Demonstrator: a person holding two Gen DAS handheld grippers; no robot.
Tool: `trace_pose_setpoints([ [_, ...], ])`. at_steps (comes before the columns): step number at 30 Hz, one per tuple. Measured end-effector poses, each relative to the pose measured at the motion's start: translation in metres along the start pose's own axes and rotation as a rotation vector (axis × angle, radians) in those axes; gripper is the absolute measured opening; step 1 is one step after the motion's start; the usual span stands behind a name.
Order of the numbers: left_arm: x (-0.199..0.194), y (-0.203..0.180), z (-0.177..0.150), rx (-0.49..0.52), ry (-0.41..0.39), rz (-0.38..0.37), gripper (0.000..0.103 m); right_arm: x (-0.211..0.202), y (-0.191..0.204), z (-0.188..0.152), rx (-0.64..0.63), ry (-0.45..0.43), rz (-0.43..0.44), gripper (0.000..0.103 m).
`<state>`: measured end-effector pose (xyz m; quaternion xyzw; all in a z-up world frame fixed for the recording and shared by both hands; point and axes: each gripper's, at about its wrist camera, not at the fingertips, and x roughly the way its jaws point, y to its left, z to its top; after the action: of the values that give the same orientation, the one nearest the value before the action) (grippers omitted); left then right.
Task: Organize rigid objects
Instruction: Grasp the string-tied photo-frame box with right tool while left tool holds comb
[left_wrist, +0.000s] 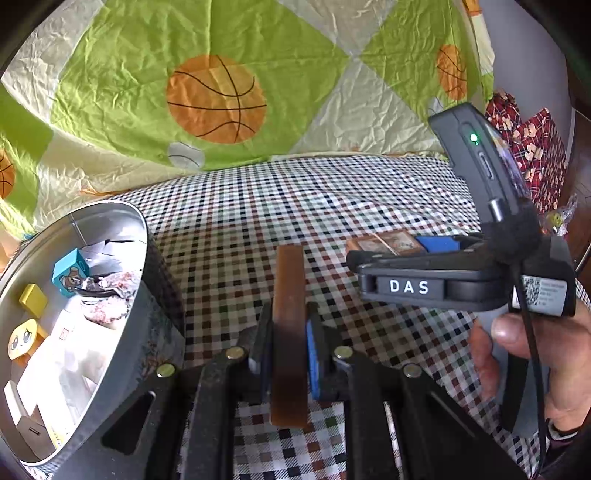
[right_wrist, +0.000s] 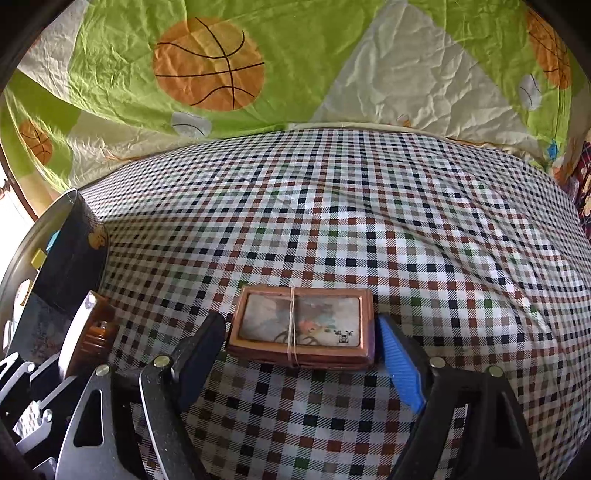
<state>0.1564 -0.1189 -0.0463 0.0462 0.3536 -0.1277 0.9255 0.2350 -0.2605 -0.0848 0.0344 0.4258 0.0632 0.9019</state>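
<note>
Card stack (right_wrist: 301, 326) bound with a string lay flat on the checked cloth (right_wrist: 369, 221) right of the round tin (left_wrist: 74, 295), your right gripper (right_wrist: 299, 354) spread astride it, while your left gripper (left_wrist: 288, 343) clamped the brown bar (left_wrist: 290, 332) beside that tin.

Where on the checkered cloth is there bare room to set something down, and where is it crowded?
Bare: the checkered cloth between the card stack and the quilt. Crowded: inside the round tin, full of small items.
</note>
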Motion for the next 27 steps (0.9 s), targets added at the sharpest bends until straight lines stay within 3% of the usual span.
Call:
trace_pose_setpoints([
  [9,-0.013,-0.007,-0.004,0.025,-0.071,0.067,0.014,-0.014,-0.005,-0.005,0.023,-0.068,0.026,0.079],
  [17,-0.032,-0.012,-0.008,0.035,-0.186,0.137,0.014,-0.043,-0.005,-0.014,0.038,-0.201,0.036,0.079],
  [27,-0.061,0.001,-0.013,-0.045,-0.316,0.166,0.014,-0.079,0.012,-0.028,0.004,-0.381,0.035,0.079],
])
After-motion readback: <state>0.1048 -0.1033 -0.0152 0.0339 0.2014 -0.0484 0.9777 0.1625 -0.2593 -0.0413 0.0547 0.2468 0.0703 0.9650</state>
